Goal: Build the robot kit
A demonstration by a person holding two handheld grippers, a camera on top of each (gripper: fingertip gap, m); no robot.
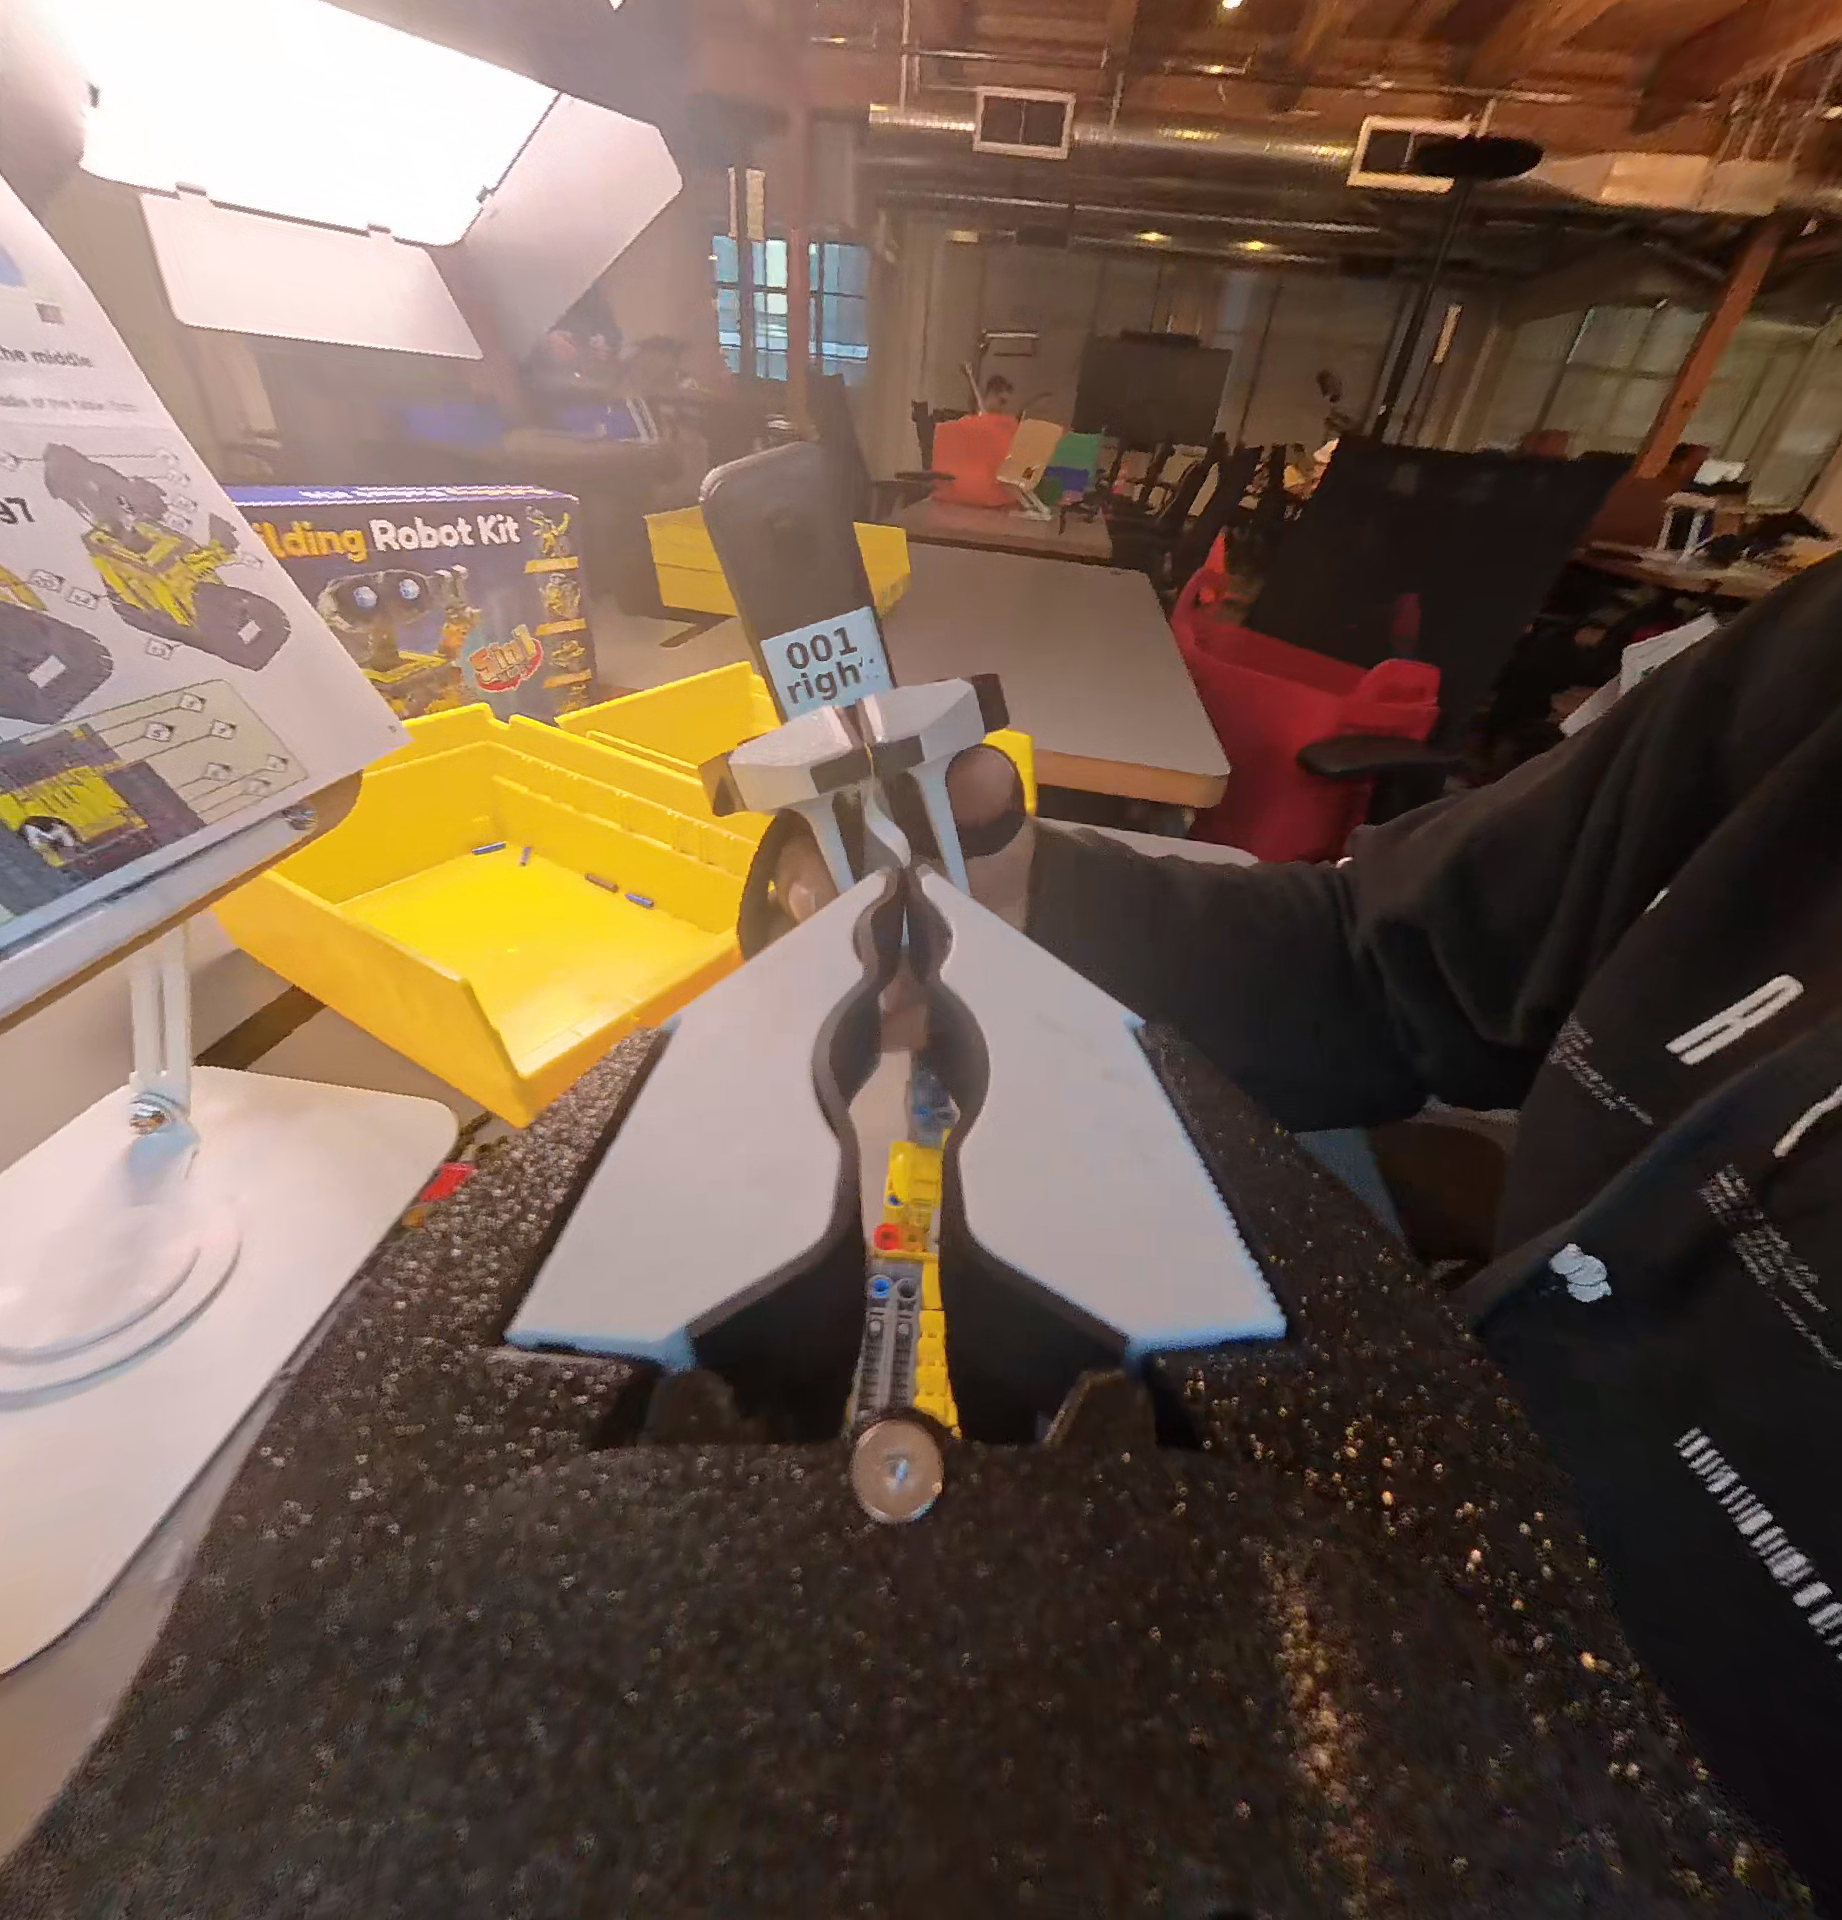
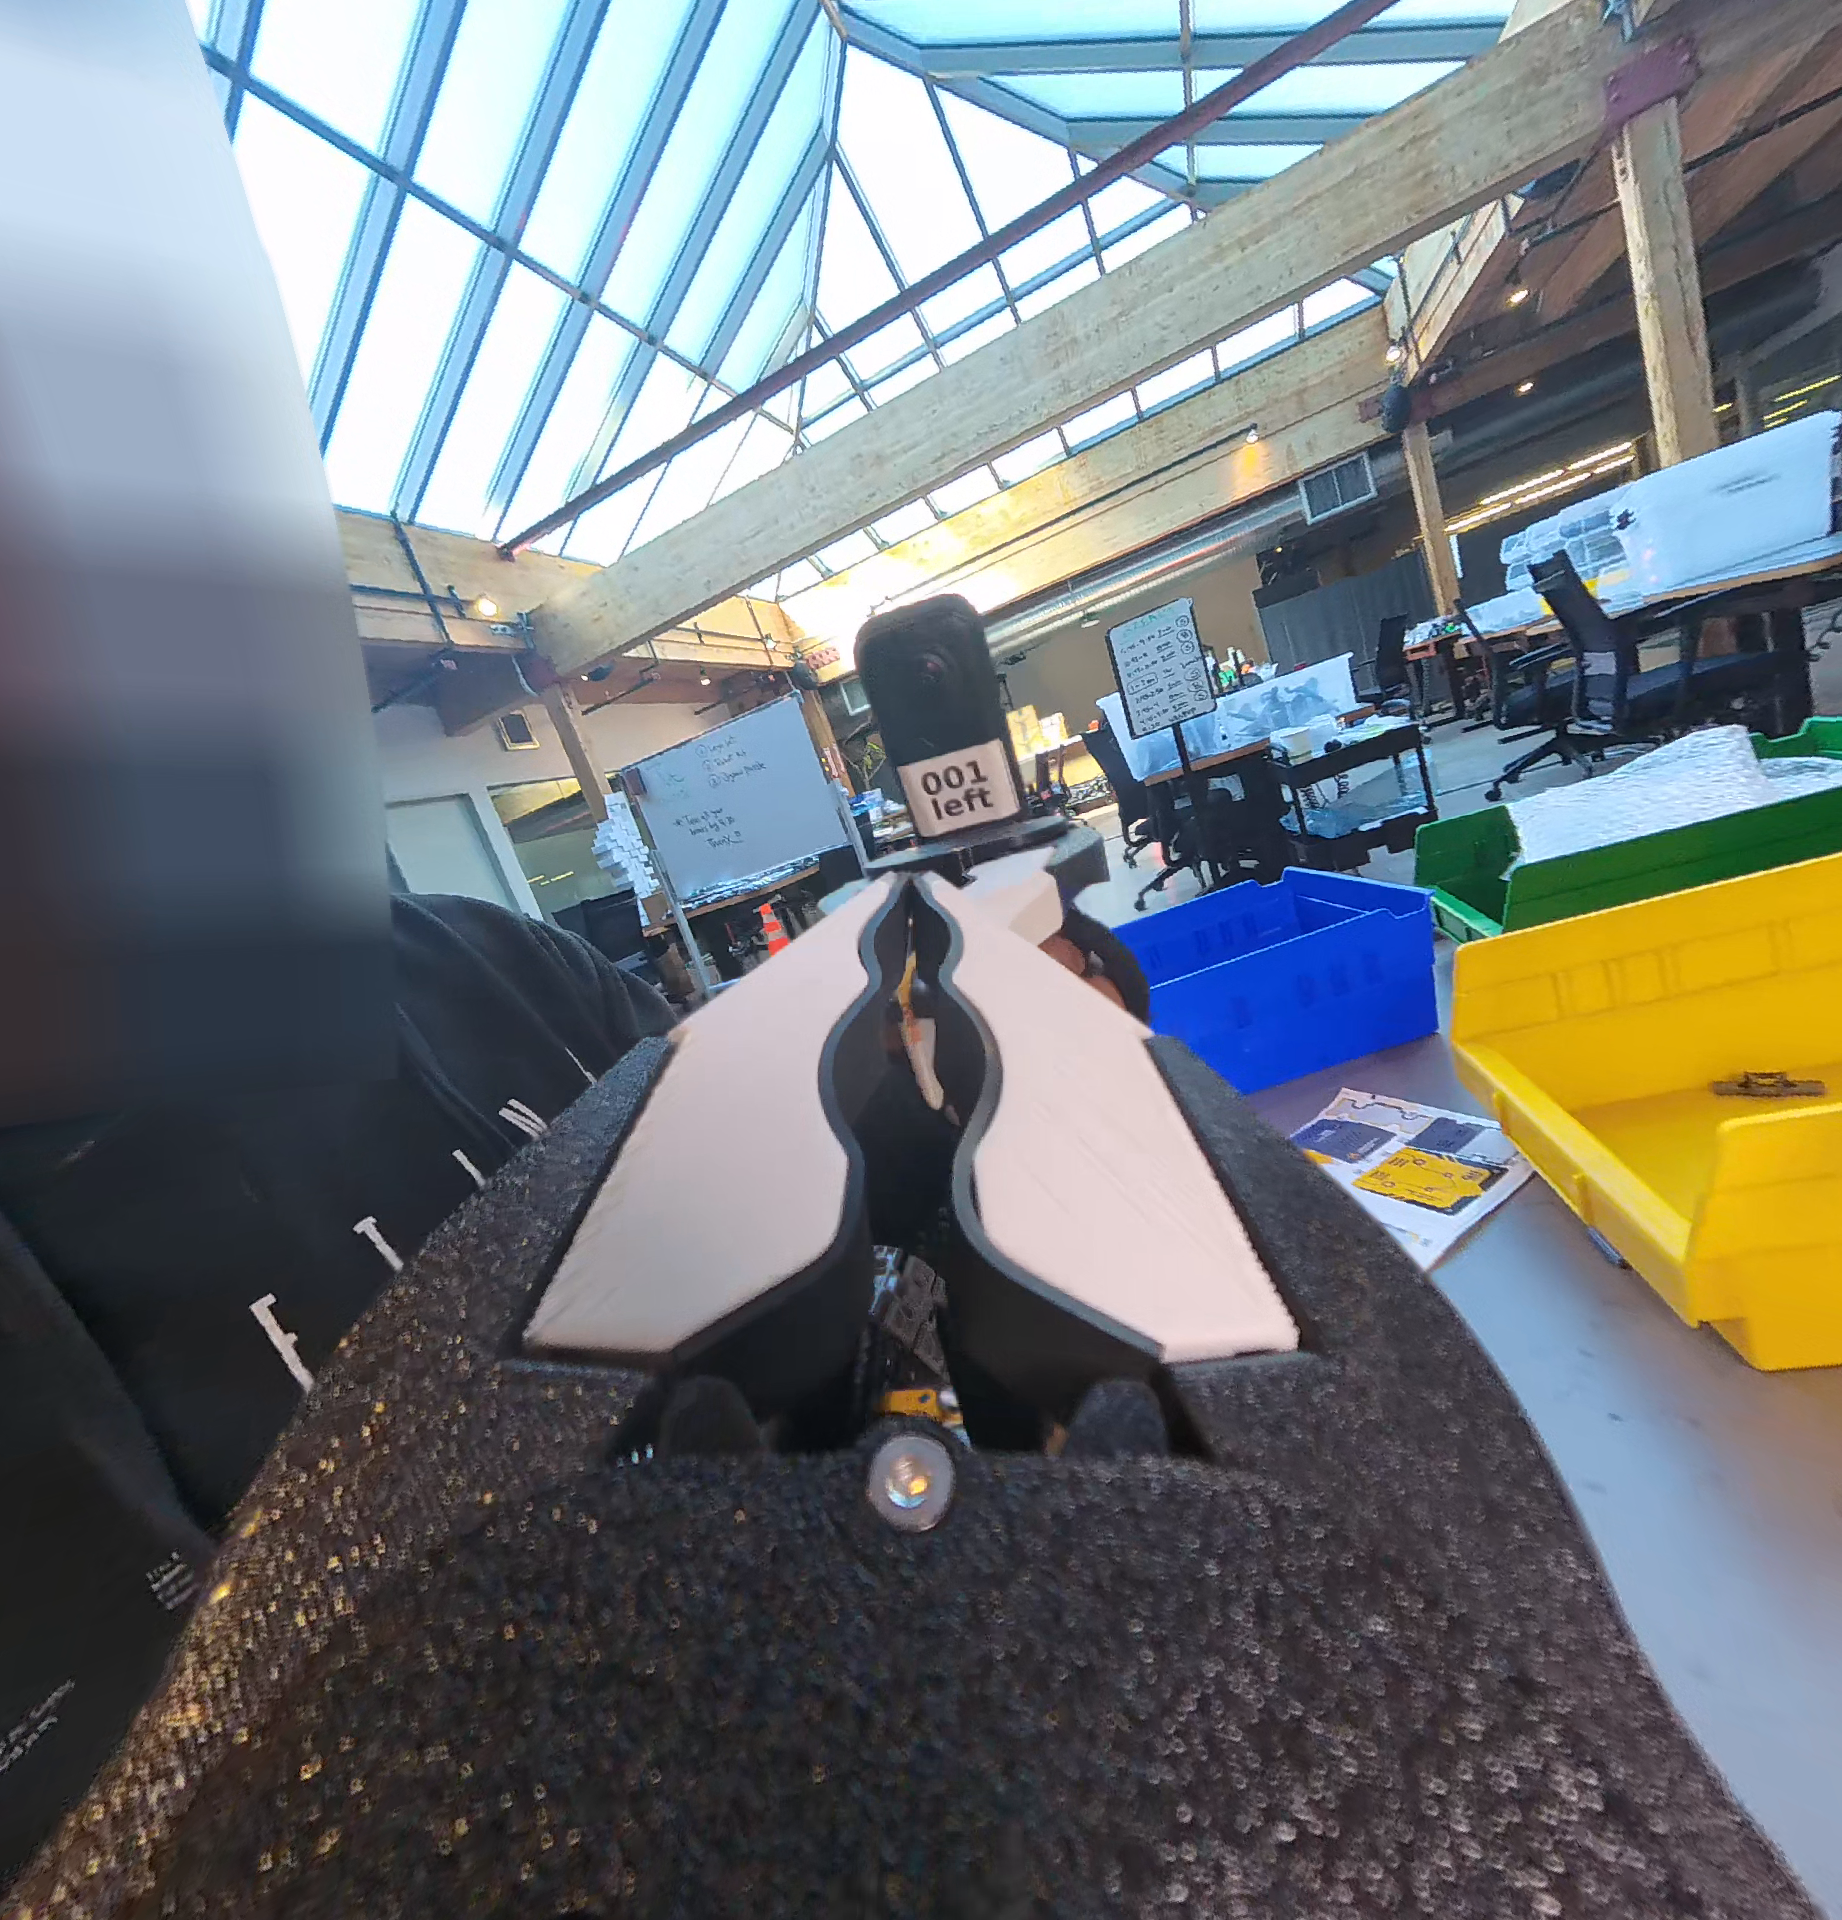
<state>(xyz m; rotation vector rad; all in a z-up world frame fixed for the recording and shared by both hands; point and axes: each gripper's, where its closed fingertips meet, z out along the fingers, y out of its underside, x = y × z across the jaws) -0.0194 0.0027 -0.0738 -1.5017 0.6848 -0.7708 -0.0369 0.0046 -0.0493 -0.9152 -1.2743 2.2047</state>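
In the left wrist view my left gripper (image 1: pixel 904 896) has its jaws closed, tips together. A yellow and grey brick assembly (image 1: pixel 912 1278) with blue and red pins shows through the slit between the fingers, low down; I cannot tell if it is gripped. My right gripper (image 1: pixel 886 831) faces it tip to tip, held by a hand in a black sleeve (image 1: pixel 1260 966). In the right wrist view my right gripper (image 2: pixel 909 902) is also closed, tip to tip with the left gripper (image 2: pixel 1010 904). Grey and yellow bricks (image 2: pixel 912 1340) show low in its slit.
A yellow bin (image 1: pixel 522 935) with a few small pins stands at left, behind it a kit box (image 1: pixel 429 592). An instruction booklet (image 1: pixel 96 582) sits on a white stand (image 1: pixel 117 1226). The right wrist view shows a yellow bin (image 2: pixel 1675 1174), a blue bin (image 2: pixel 1281 966), a green bin (image 2: pixel 1623 862) and a leaflet (image 2: pixel 1405 1153). The tips of both grippers are at nearly the same place.
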